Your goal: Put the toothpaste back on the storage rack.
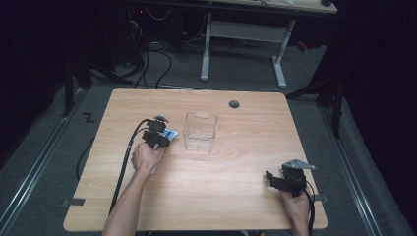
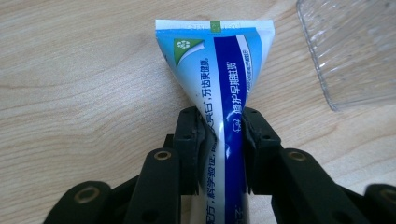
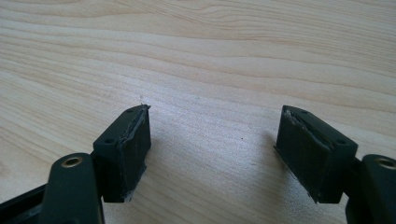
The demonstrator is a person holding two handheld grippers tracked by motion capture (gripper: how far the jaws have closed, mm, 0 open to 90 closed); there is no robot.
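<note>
Left hand-held gripper [image 2: 220, 128] clamps toothpaste tube [image 2: 219, 65] beside clear container [image 1: 200, 131].

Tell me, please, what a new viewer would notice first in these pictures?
First comes the blue and white toothpaste tube, lying on the wooden table and pinched between the jaws of the left gripper. Just right of it stands a clear plastic box. The right gripper rests open near the table's front right corner.

Toothpaste tube [image 2: 219, 84] in tool [image 2: 223, 135]
</note>
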